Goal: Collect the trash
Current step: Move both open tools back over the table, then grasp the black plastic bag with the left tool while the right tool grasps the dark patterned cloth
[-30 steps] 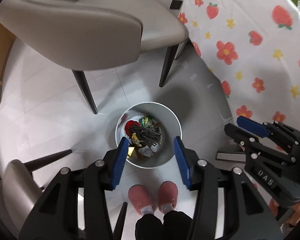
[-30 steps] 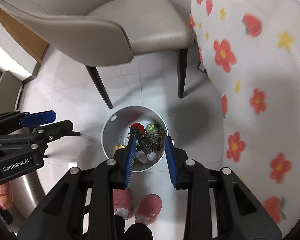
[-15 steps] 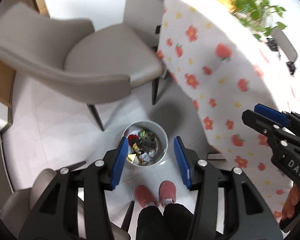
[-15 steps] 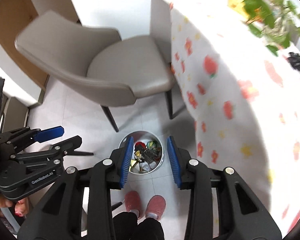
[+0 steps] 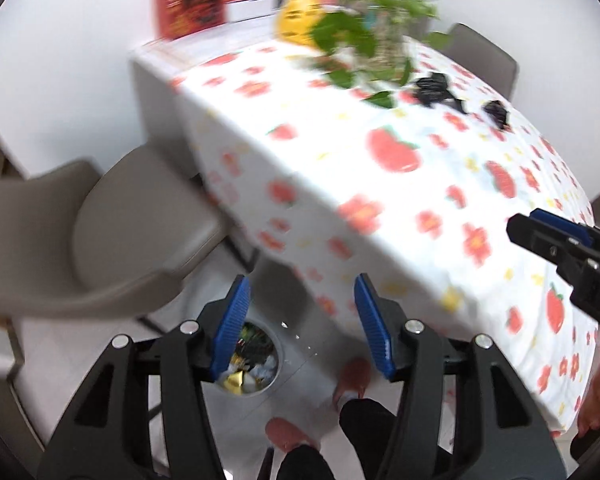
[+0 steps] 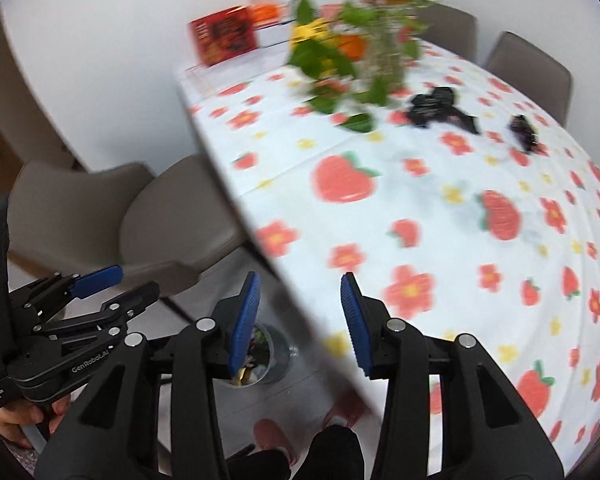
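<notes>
A grey trash bin holding several wrappers stands on the floor by the table; it also shows in the right wrist view. Two crumpled black pieces of trash lie on the flowered tablecloth: a large one and a small one. My left gripper is open and empty, held above the bin and table edge; it shows from the side in the right wrist view. My right gripper is open and empty; it shows at the right of the left wrist view.
A potted plant stands on the table near the black trash. Red and white boxes stand at the table's far end. Grey chairs surround the table. My pink slippers are on the floor.
Both grippers have swung up from looking down into the bin to looking across the tabletop. The bin has dropped low in both views. Both stay open and empty.
</notes>
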